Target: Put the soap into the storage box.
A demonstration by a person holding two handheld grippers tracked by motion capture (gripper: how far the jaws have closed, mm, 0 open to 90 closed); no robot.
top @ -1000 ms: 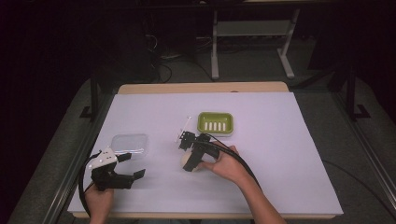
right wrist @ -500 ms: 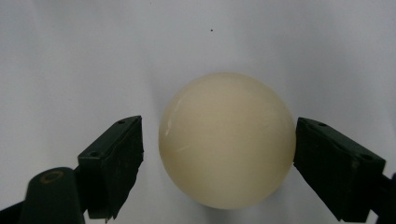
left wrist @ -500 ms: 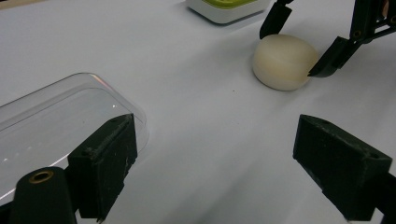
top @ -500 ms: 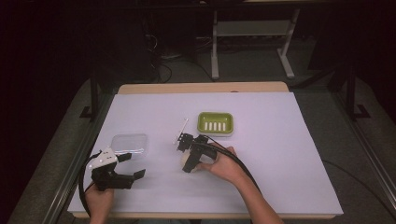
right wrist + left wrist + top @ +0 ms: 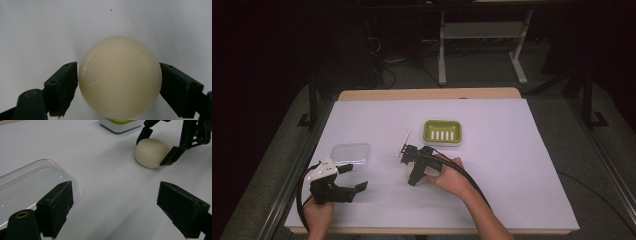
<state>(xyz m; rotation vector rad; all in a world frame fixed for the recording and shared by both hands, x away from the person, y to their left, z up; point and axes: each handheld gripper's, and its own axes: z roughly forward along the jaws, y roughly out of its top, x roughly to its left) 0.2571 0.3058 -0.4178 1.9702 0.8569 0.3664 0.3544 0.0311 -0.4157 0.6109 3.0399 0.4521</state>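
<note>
High view: fixed above person's side, looks forward and down on whole table (image 5: 512, 165). Left gripper view: low over table, faces cream soap (image 5: 152, 153) from some way off. Right gripper view: very close on same soap (image 5: 120, 77). All three share soap (image 5: 412, 171).

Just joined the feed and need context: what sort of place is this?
Probably a lab or recording room, not a home. A table under a plain white sheet stands in a dark room with cables on the floor, and handheld grippers work a cream soap bar near a green soap dish.
</note>
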